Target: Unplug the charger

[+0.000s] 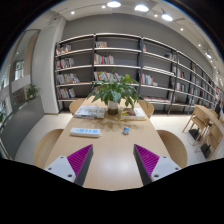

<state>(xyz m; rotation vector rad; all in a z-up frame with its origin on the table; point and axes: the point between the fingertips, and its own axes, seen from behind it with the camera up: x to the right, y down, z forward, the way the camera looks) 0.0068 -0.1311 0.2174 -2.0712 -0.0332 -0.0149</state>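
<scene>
Gripper (112, 163) hovered above near end of wooden bench (110, 150), fingers spread apart, nothing between them. White power strip (86, 131) lay ahead on bench, left of centre; charger itself too small to tell. Potted plant (115, 93) stood further back. Bookshelves (110, 60) lined far wall.

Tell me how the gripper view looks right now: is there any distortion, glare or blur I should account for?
Gripper view: strong fisheye bending, so the bookshelves and table edges curve; ceiling lights blow out to white spots; the potted plant and the things beside it are small and soft, so no charger can be made out; the tongs are open, pads sharp.
</scene>
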